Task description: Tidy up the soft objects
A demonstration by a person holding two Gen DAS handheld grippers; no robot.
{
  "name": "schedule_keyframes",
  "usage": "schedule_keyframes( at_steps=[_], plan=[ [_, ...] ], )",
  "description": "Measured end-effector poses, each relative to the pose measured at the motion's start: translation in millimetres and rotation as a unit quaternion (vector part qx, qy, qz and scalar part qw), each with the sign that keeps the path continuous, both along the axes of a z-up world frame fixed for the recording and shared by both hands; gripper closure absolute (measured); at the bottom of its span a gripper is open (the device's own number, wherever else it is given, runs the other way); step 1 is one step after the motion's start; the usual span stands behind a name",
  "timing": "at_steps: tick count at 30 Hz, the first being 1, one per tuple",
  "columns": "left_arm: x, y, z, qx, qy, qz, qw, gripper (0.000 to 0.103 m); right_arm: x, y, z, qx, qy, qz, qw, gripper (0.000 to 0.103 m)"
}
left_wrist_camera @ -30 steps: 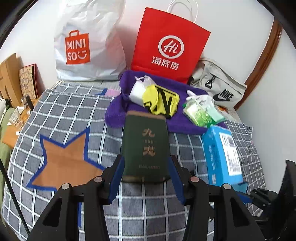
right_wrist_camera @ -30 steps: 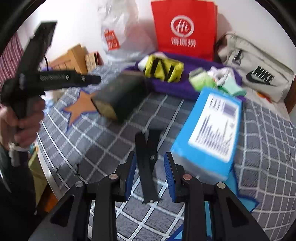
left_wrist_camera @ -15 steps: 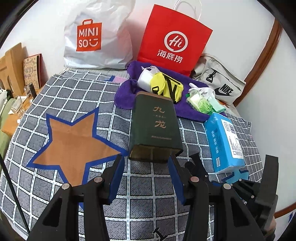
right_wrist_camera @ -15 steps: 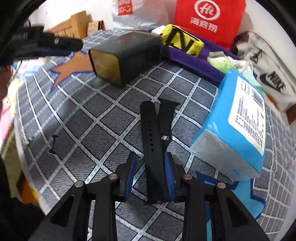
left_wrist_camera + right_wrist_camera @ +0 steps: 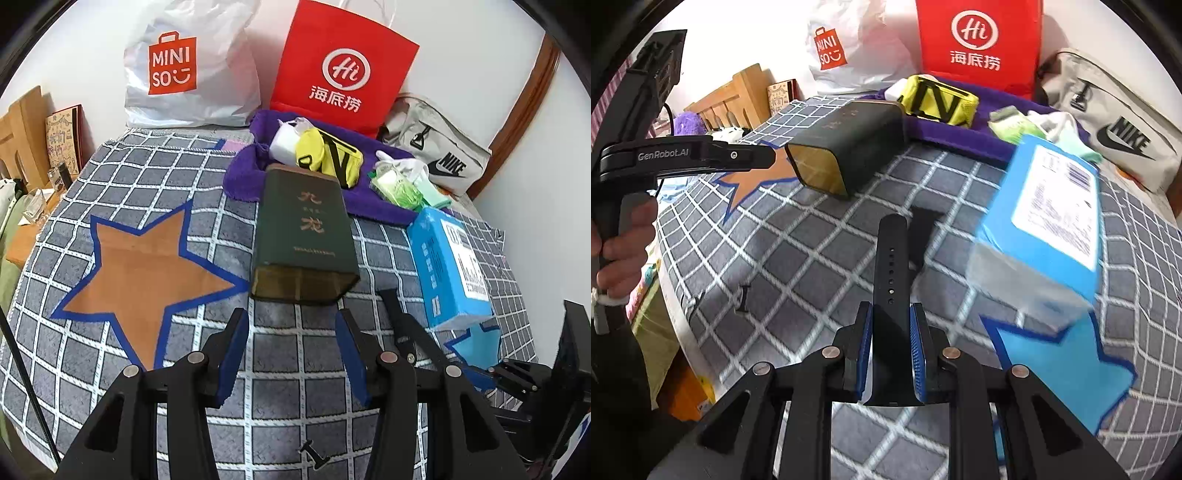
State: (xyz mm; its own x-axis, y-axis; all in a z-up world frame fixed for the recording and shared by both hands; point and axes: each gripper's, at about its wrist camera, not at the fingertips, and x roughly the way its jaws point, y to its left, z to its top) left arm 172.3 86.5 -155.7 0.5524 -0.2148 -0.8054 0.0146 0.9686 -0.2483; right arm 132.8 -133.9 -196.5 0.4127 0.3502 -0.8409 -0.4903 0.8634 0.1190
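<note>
We are viewing the scene through two fisheye wrist cameras, both tilting steeply down over the checked cloth point(image 5: 110, 184) toward the red bag point(image 5: 343, 66) at the far wall. The left view is facing the dark green tin point(image 5: 304, 229) head-on from close range. The right view is looking from the tin's point(image 5: 849, 144) right, closer to the blue box point(image 5: 1049, 218). Both views are sharing tin, box and bag.

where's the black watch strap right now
In the right wrist view the black watch strap lies on the checked cloth between the closing right gripper pads, left of the blue box.
</note>
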Motion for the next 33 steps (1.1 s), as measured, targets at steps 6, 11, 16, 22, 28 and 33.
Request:
schedule_keyframes(
  at_steps=[6, 11, 16, 22, 28, 33],
  plan=[
    [-3.6, -30.1, -14.8, 0.012, 0.019, -0.027, 0.9994, 0.056, -25.8, -32.0, -0.8, -0.004, -0.007, -0.019, 1.0, 0.083],
    [-4.4, -67.4, -29.9, 0.032, 0.041, -0.065, 0.9965, 0.056, -42.3, -65.5, -12.9, -0.013, -0.001, -0.047, 0.999, 0.083],
    [3.7, -102.5, -42.3, 0.034, 0.059, -0.086, 0.9939, 0.056, -48.2, -94.3, -22.5, -0.018, -0.009, -0.076, 0.997, 0.083],
    [21.7, -143.4, -48.1, 0.075, 0.067, -0.097, 0.9901, 0.056, -46.6, -112.2, -28.6, 0.006, -0.014, -0.086, 0.996, 0.083],
    [30.7, -163.6, -55.8, 0.159, 0.054, -0.094, 0.9812, 0.047, -46.1, -116.7, -33.8, 0.022, -0.014, -0.08, 0.996, 0.083],
    [21.8, -132.1, -55.7, 0.137, 0.073, -0.068, 0.9856, 0.047, -45.6, -119.6, -35.0, 0.035, -0.017, -0.079, 0.996, 0.083]
  ],
)
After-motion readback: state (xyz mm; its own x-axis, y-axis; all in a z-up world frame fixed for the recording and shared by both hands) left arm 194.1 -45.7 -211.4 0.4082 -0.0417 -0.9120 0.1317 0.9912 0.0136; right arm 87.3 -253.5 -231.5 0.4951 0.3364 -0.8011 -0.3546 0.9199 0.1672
